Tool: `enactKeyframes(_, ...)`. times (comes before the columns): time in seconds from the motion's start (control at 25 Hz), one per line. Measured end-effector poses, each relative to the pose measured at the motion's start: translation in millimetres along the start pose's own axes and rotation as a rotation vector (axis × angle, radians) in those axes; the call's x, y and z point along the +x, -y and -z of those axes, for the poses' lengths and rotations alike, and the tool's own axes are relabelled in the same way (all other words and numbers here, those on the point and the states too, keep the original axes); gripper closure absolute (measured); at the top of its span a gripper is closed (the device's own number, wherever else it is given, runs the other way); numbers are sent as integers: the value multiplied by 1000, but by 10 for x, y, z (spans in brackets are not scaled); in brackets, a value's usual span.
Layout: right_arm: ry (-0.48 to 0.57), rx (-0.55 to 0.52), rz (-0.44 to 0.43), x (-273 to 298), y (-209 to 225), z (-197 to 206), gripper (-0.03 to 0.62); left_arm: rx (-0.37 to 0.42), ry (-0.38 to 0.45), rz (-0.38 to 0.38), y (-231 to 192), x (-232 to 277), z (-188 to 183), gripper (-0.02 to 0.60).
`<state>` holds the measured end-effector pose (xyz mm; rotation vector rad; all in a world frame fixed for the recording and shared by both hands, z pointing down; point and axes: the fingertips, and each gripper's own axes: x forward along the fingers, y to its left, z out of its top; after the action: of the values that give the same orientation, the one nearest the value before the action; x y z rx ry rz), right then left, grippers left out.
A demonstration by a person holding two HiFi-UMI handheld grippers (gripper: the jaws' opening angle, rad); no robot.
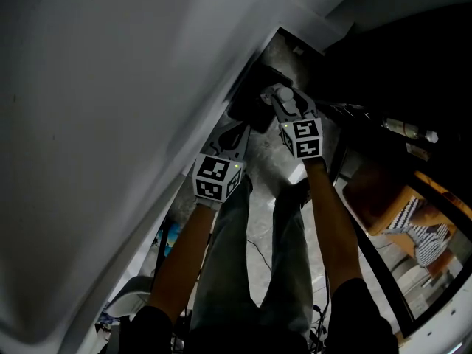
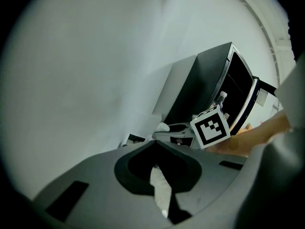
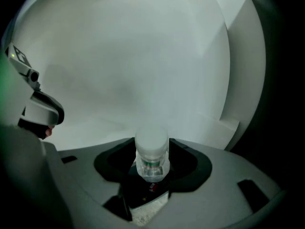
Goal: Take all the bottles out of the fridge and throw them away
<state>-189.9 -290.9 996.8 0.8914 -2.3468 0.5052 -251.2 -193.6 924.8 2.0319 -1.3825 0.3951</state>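
My right gripper (image 3: 151, 148) is shut on a clear plastic bottle (image 3: 151, 160) with a white cap. The bottle sits upright between the jaws, its cap pointing away from the camera toward a white surface. In the left gripper view the same bottle (image 2: 221, 98) pokes up behind the right gripper's marker cube (image 2: 210, 126), in front of a black box-shaped container (image 2: 209, 78). My left gripper (image 2: 154, 146) is shut with nothing in it. In the head view both grippers are held out low, the left gripper (image 1: 237, 133) just left of the right gripper (image 1: 274, 91).
A large white panel (image 1: 110, 124) fills the left of the head view, close beside the left arm. The person's legs (image 1: 258, 257) and a cable lie on the speckled floor below. Wooden furniture (image 1: 383, 190) and a dark frame stand at the right.
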Motion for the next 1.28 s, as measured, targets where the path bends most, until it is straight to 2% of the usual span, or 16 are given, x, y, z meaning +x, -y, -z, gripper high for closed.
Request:
enactKeyframes(0.36, 28, 33, 35, -220, 46, 46, 388, -1, -2, 4, 54, -49, 80, 575)
enactKeyframes(0.6, 57, 46, 27, -550, -106, 102, 390, -5, 14, 0, 183, -140, 79, 575)
enactKeyframes(0.76, 72, 54, 25, -882, -213, 89, 426, -4, 32, -1, 346, -221, -3, 575)
enactKeyframes(1.08, 101, 147, 63, -1825, -149, -99, 511, -24, 64, 5, 917, -499, -385, 575)
enactKeyframes(1.28, 154, 167, 126, -2642, 40, -453, 549, -19, 110, 55, 1429, -775, -846, 575)
